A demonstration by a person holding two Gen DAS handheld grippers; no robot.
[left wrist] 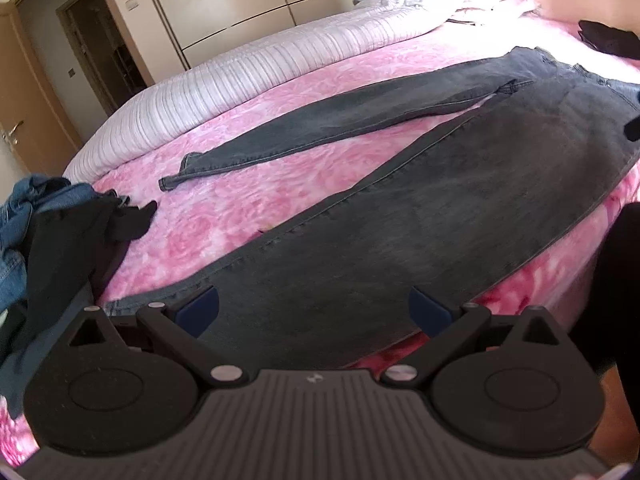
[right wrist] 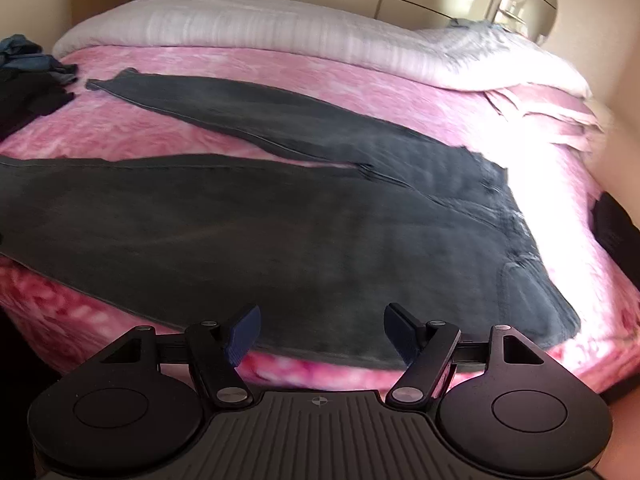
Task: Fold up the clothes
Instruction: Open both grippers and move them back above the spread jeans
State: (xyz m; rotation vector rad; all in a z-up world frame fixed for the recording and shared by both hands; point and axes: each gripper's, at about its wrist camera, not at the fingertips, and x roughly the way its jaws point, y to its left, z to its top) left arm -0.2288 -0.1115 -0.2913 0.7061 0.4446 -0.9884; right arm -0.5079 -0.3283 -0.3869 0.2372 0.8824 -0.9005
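Dark grey denim jeans (right wrist: 280, 216) flat, legs splayed on pink floral blanket (left wrist: 224, 216). Left gripper (left wrist: 314, 310) + right gripper (right wrist: 320, 330) fingers spread, empty. Risk: single-layer pinch, leg drags crooked.

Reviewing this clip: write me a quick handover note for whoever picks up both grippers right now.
Left gripper: open, empty, over the near leg's cuff end.
Right gripper: open, empty, over the near edge by the waist.
Grey jeans: spread flat on the pink blanket, legs apart in a V.
Done: jeans laid out.
Left: every fold; probably bring one leg onto the other first. More clothes wait at the far left.
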